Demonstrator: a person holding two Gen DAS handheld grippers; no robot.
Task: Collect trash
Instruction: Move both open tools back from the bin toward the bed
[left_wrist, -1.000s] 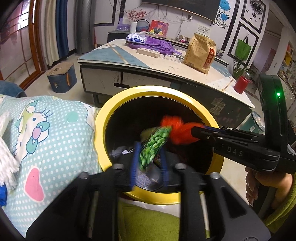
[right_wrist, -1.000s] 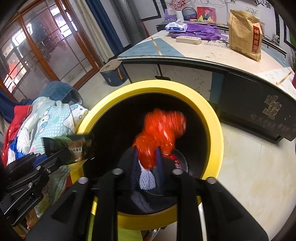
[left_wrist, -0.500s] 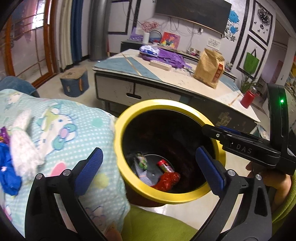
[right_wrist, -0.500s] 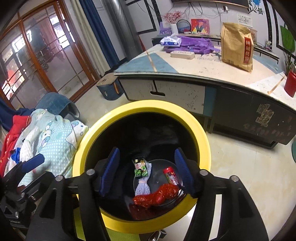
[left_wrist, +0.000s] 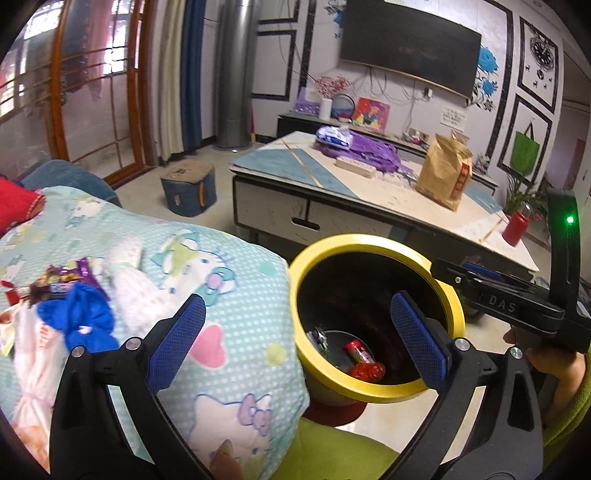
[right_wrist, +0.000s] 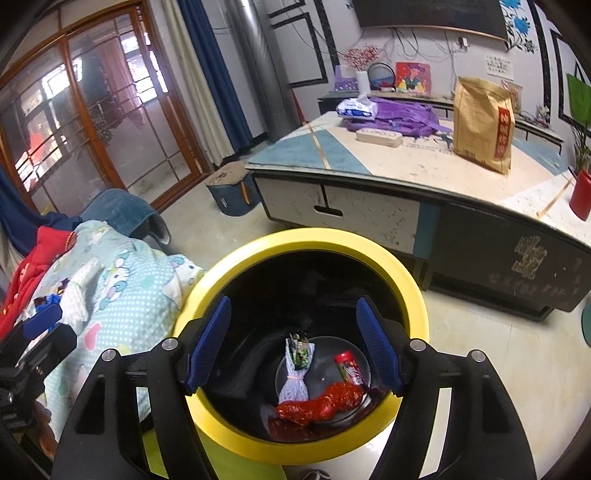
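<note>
Bin (right_wrist: 413, 291) mouth unobstructed from above. Patterned quilt (left_wrist: 229, 295) crowds its left rim. Low table (right_wrist: 406, 173) stands beyond, floor between clear.

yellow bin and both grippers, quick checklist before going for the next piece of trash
1. Left gripper empty, wide open: ok.
2. Right gripper empty, nothing between its opening jaws: ok.
3. Crumpled red wrapper lies inside the round yellow-rimmed black bin: ok.
4. Green snack wrapper lies inside too: ok.
5. More trash to collect: crumpled blue wrapper and purple wrapper on the dotted cartoon-print blanket: not ok.
6. Bin standing steady: cannot tell.
</note>
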